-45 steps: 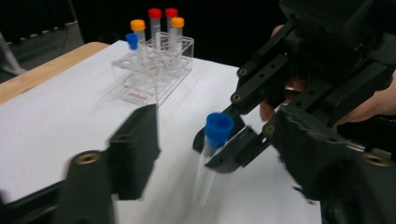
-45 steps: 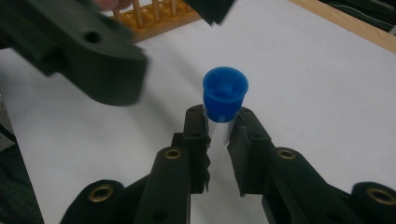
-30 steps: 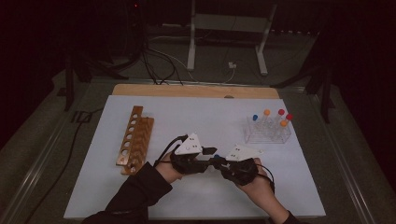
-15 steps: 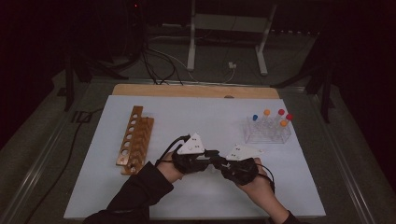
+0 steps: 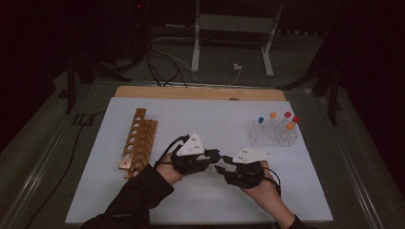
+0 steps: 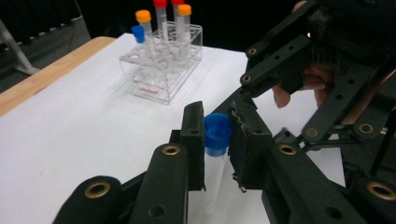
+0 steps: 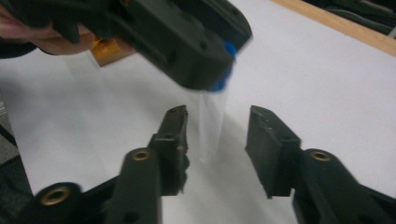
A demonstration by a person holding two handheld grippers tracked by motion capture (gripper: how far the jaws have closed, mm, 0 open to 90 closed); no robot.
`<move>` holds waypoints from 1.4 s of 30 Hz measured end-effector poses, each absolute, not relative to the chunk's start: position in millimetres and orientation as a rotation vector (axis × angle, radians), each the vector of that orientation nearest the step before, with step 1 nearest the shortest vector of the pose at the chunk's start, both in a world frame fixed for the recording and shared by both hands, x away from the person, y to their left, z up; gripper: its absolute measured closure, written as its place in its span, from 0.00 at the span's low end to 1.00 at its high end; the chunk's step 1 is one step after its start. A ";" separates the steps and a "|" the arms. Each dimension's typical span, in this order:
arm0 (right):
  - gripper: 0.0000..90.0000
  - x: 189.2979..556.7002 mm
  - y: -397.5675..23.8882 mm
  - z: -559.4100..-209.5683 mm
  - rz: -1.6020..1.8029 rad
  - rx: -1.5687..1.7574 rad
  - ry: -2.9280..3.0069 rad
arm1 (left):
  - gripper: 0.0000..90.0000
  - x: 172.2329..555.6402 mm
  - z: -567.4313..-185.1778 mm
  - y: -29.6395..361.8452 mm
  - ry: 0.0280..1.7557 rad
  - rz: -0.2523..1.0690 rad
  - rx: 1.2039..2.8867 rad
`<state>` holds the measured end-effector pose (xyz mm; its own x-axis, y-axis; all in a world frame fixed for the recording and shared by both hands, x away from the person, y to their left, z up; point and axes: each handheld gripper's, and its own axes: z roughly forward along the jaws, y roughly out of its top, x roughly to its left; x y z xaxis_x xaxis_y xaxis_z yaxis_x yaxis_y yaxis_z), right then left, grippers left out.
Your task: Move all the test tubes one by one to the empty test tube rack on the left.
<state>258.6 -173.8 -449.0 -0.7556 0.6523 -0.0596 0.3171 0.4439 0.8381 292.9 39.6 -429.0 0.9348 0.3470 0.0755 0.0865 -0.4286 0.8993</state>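
A clear tube with a blue cap (image 6: pixel 217 133) is clamped at the cap between the pads of my left gripper (image 6: pixel 219 122), which is shut on it. In the high view the left gripper (image 5: pixel 214 156) and the right gripper (image 5: pixel 221 167) meet tip to tip at the middle front of the white mat. The right gripper (image 7: pixel 217 122) has just been opening. Its jaws stand apart on either side of the tube's clear body (image 7: pixel 210 116) without touching it. The other hand's gripper (image 7: pixel 187 37) holds the tube from above in the right gripper view.
A clear plastic rack (image 5: pixel 273 137) with several capped tubes in blue, orange and red stands at the right back of the mat (image 5: pixel 200 119). A wooden rack with a row of holes (image 5: pixel 138 143) lies at the left. A wooden strip edges the mat's far side.
Both hands have stayed where they were, gripper tips together. The right gripper's jaws have come apart off the tube, which now hangs from the left gripper.
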 end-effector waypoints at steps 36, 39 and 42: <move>0.00 260.2 -180.5 -446.4 1.338 0.864 2.237 | 0.86 324.3 -390.2 118.3 0.537 0.527 1.963; 0.00 259.9 -181.8 -445.3 1.345 0.866 2.230 | 0.86 329.2 -387.0 125.4 0.566 0.538 1.955; 0.00 259.9 -183.0 -444.4 1.350 0.861 2.222 | 0.86 335.1 -384.4 134.0 0.597 0.553 1.946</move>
